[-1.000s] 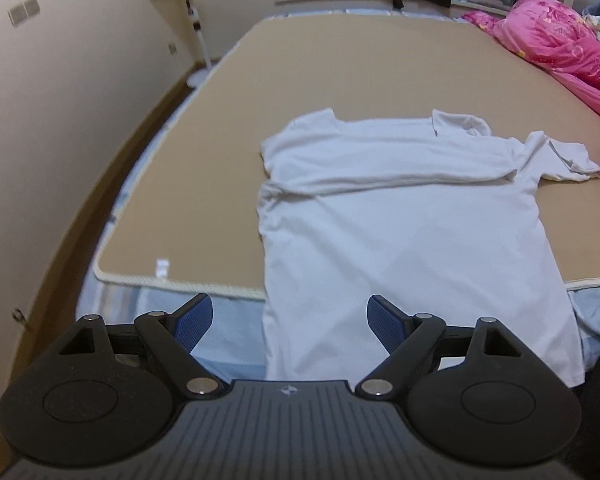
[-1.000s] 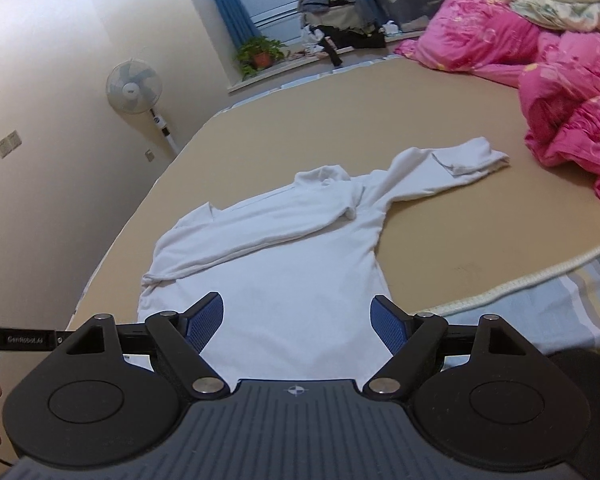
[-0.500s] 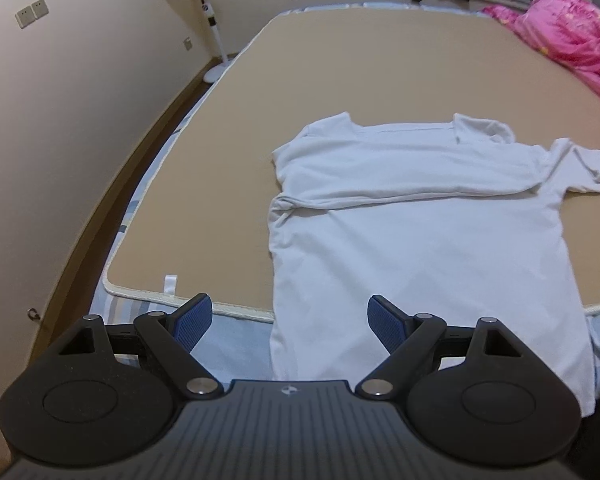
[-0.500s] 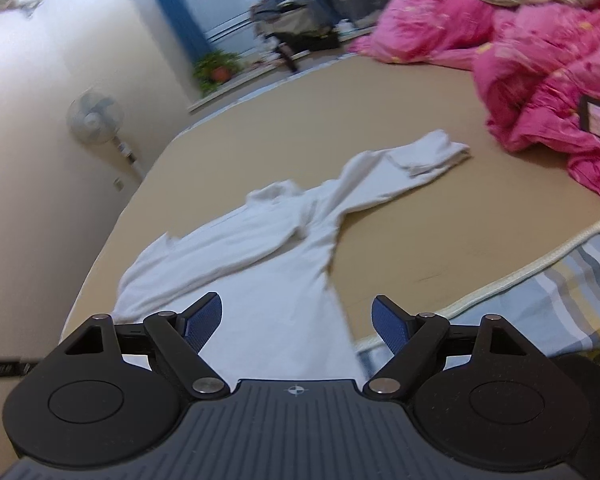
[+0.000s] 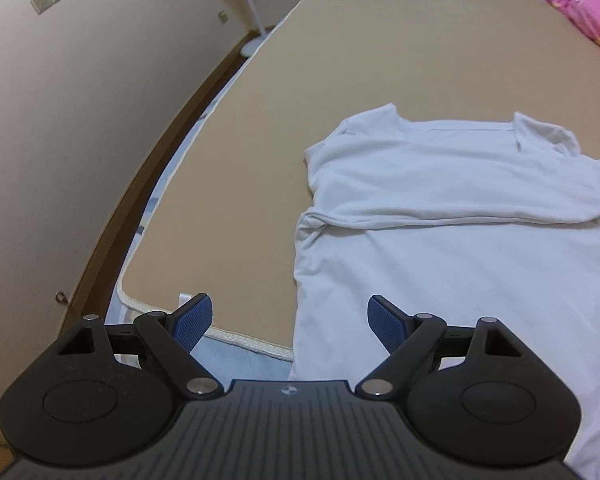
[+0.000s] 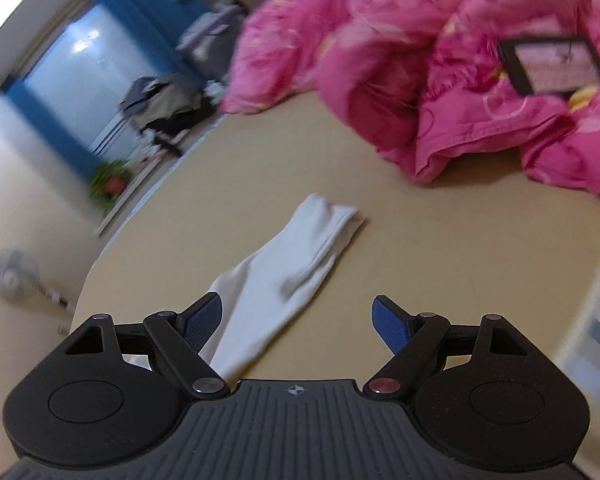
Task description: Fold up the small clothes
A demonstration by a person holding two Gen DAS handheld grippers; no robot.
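Both grippers gaping wide and empty over a white shirt spread on a tan bed.

Left wrist view: the left gripper (image 5: 288, 316) has its blue pads far apart with nothing between them, above the near left edge of the white shirt (image 5: 452, 240), which lies flat on the tan mat (image 5: 380, 60) with one sleeve folded across the chest and its hem hanging over the mat's edge. Right wrist view, blurred: the right gripper (image 6: 298, 316) is equally wide and holds nothing; the shirt's outstretched sleeve (image 6: 296, 264) lies ahead of it, apparently just below the left pad, well apart from a pink quilt (image 6: 440, 92).
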